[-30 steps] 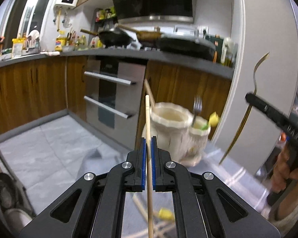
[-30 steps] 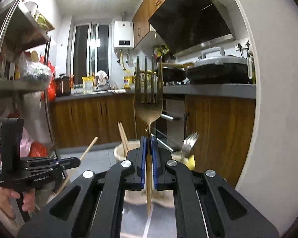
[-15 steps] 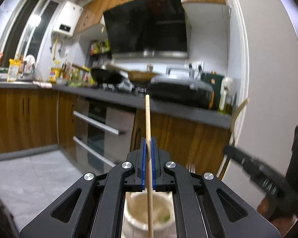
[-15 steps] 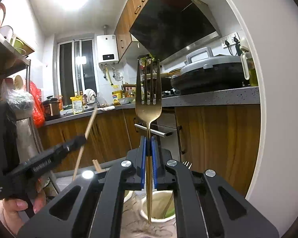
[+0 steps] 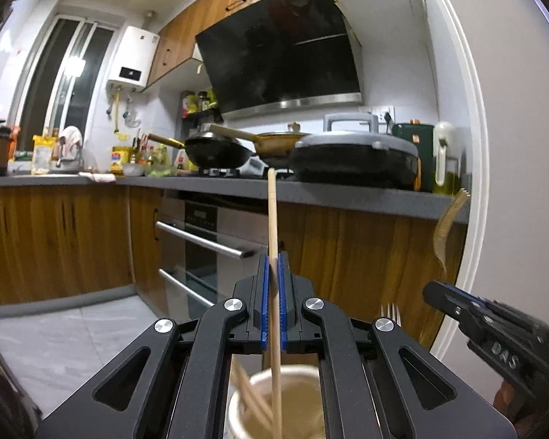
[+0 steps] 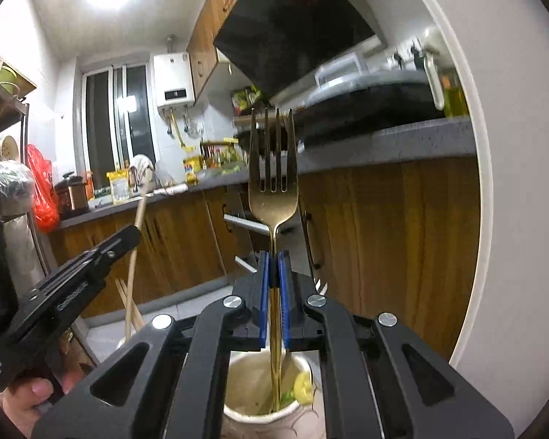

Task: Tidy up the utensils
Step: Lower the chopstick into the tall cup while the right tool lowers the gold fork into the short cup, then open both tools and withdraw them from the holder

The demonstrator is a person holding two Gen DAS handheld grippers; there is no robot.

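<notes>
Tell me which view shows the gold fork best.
The right wrist view: the fork stands upright and centred, tines up, clamped in the right gripper. The left wrist view catches only its curved, side-on head at the right edge.

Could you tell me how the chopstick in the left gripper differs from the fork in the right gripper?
The chopstick is pale wood, a plain straight stick; the fork is gold-toned metal, widening into four tines. Below the chopstick, the cup holds other chopsticks; below the fork, the cup holds cutlery. Both stand upright, clamped in shut jaws, lower ends reaching into a cup.
</notes>
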